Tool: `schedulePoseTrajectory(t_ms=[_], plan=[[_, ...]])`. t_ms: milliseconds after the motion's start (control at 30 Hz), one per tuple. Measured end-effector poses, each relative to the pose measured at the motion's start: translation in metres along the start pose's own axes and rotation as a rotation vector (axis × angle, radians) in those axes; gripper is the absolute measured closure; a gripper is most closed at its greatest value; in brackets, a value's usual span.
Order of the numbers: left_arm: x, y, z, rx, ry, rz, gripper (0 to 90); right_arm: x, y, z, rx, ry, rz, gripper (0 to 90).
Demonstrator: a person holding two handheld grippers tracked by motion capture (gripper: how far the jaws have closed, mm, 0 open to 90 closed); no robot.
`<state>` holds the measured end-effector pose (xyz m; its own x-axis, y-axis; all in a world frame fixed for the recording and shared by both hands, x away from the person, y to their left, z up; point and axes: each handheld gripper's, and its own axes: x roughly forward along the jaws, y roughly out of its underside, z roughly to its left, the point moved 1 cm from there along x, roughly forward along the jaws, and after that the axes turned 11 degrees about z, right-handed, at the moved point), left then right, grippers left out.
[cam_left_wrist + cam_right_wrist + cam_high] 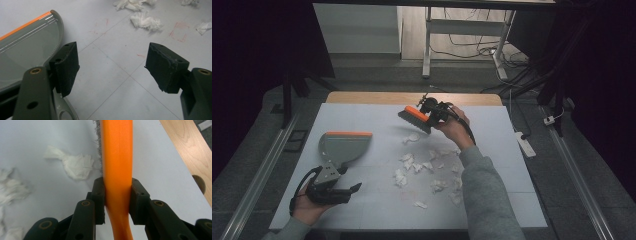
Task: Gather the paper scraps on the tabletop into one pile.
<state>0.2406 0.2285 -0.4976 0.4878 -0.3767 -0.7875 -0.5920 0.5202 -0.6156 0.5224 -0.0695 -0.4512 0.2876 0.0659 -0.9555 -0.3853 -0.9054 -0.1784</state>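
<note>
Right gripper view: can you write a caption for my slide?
Right gripper clamps the orange plastic brush handle above torn white paper scraps on the pale table.

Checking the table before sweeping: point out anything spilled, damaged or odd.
Torn white paper scraps lie strewn over the white table between the dustpan and the brush. Faint red marks stain the surface, and the left gripper pad looks frayed at its edge.

The white table (377, 115) (wood-edged) carries a grey dustpan (343, 146) and scattered paper scraps (428, 170).
</note>
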Motion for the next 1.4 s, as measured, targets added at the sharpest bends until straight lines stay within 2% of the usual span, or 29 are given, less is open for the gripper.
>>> schedulePoseTrajectory(t_ms=[67, 200, 267, 333, 400, 633, 733, 833, 900, 1000, 1067, 1200, 1367, 1400], plan=[[0.0, 0.0, 0.001, -0.002, 0.002, -0.002, 27.4, 0.006, -0.007, 0.0, -0.013, 0.0, 0.013, 69.2], [-0.001, 0.001, 0.002, -0.003, 0.005, -0.006, 28.4, 0.012, -0.015, 0.01, -0.041, -0.037, 0.04, 69.3], [-0.001, 0.001, 0.002, -0.002, 0.006, -0.008, 28.4, 0.011, -0.017, 0.019, -0.071, -0.047, 0.05, 69.3], [-0.001, 0.001, 0.002, 0.0, 0.005, -0.008, 28.4, 0.01, -0.017, 0.027, -0.129, -0.048, 0.069, 69.4], [-0.001, 0.001, 0.001, 0.0, 0.003, -0.009, 28.4, 0.006, -0.014, 0.036, -0.151, -0.036, 0.088, 69.5], [0.001, 0.0, 0.0, 0.003, -0.001, 0.0, 28.4, -0.005, 0.012, 0.058, -0.213, -0.087, 0.067, 69.6], [0.002, 0.0, -0.001, 0.002, -0.003, 0.007, 28.5, -0.011, 0.023, 0.059, -0.203, -0.134, 0.053, 69.5], [0.002, 0.0, -0.001, 0.006, -0.002, 0.011, 28.5, -0.019, 0.031, 0.056, -0.172, -0.126, 0.015, 69.5], [0.002, 0.0, -0.001, 0.007, -0.002, 0.013, 28.4, -0.026, 0.034, 0.052, -0.121, -0.134, -0.026, 69.4], [0.002, 0.001, 0.0, 0.001, -0.003, 0.009, 28.4, -0.032, 0.038, 0.046, -0.077, -0.155, -0.082, 69.5], [0.002, 0.001, 0.0, 0.0, -0.003, 0.006, 28.4, -0.036, 0.04, 0.046, -0.084, -0.157, -0.099, 69.4], [0.003, 0.001, 0.0, -0.001, -0.002, 0.008, 28.4, -0.043, 0.041, 0.045, -0.052, -0.167, -0.114, 69.4], [0.002, 0.0, 0.0, 0.0, -0.002, 0.008, 28.4, -0.046, 0.033, 0.053, 0.001, -0.247, -0.156, 69.4], [0.003, 0.001, 0.0, -0.002, -0.002, 0.007, 28.4, -0.045, 0.03, 0.057, -0.014, -0.253, -0.157, 69.4]])
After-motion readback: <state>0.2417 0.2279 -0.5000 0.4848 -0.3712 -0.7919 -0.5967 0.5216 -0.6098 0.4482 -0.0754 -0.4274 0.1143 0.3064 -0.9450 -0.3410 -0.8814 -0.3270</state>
